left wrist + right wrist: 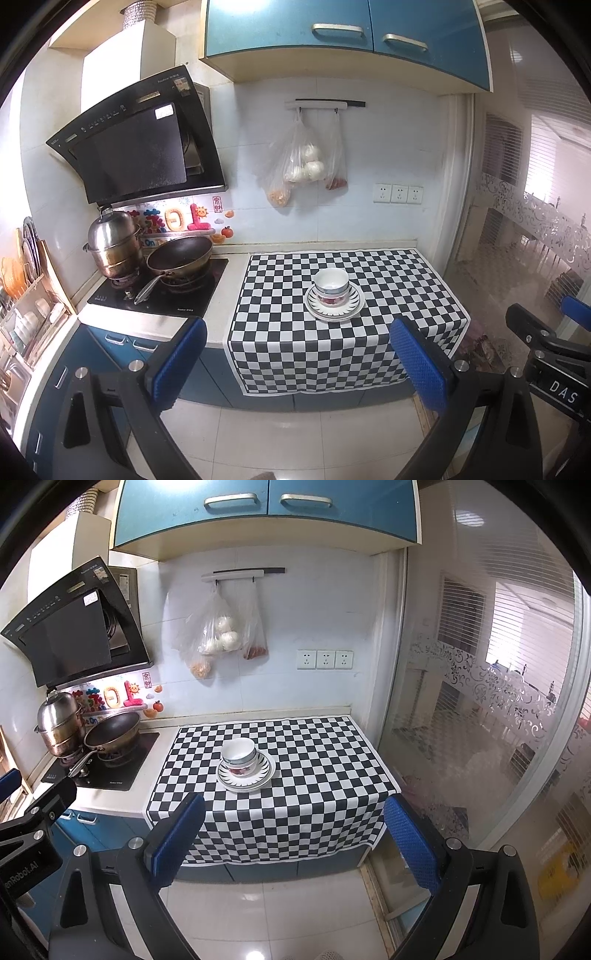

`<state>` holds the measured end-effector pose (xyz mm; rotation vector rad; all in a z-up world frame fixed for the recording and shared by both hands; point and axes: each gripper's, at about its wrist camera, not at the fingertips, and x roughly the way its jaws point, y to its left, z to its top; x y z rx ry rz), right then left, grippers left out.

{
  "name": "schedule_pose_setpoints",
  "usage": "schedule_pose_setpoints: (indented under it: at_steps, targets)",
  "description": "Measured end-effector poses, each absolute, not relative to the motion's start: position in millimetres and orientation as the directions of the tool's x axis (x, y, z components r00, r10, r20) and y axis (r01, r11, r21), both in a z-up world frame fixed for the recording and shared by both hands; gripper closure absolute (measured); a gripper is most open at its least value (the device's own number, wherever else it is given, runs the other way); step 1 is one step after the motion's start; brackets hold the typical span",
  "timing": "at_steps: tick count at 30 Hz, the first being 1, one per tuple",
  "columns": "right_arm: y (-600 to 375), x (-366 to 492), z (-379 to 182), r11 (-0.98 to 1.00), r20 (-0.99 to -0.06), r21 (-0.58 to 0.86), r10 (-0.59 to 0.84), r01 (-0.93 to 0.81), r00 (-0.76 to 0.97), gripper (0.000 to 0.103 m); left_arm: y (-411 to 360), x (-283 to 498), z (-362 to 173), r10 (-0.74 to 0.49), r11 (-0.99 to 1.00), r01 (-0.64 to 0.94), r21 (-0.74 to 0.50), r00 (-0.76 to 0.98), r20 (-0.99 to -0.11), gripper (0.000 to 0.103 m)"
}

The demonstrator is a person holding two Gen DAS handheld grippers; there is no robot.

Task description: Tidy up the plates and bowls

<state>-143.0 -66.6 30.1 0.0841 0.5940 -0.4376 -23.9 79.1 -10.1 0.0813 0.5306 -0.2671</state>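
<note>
A stack of bowls (331,283) (239,755) sits on a stack of striped-rim plates (345,307) (260,775), in the middle of a black-and-white checkered cloth (399,280) (314,768) on the counter. My left gripper (299,365) is open, held back over the floor in front of the counter, with nothing between its blue pads. My right gripper (295,838) is also open and empty, at a similar distance from the stack. The right gripper's body (546,343) shows at the right edge of the left wrist view.
A wok (180,258) and a steel steamer pot (114,243) stand on the hob left of the cloth. A dish rack (26,295) is at the far left. Bags (303,162) hang on the wall. A glass partition (480,701) bounds the right side.
</note>
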Motion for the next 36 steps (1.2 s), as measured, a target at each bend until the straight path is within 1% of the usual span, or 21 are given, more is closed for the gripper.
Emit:
schedule_pose_setpoints:
  at_steps: [18,36]
  targets:
    - [-71,-142,23,0.903,-0.573,-0.037,-0.37,0.427,0.731,0.004,74,-19,-13,-0.223,0.961,0.277,0.021,0.816,-0.533,0.001]
    - [-72,-143,19,0.901,-0.576,-0.033,-0.37,0.432,0.729,0.004,67,-22,-12,-0.216,0.959,0.279,0.044,0.826,-0.521,0.001]
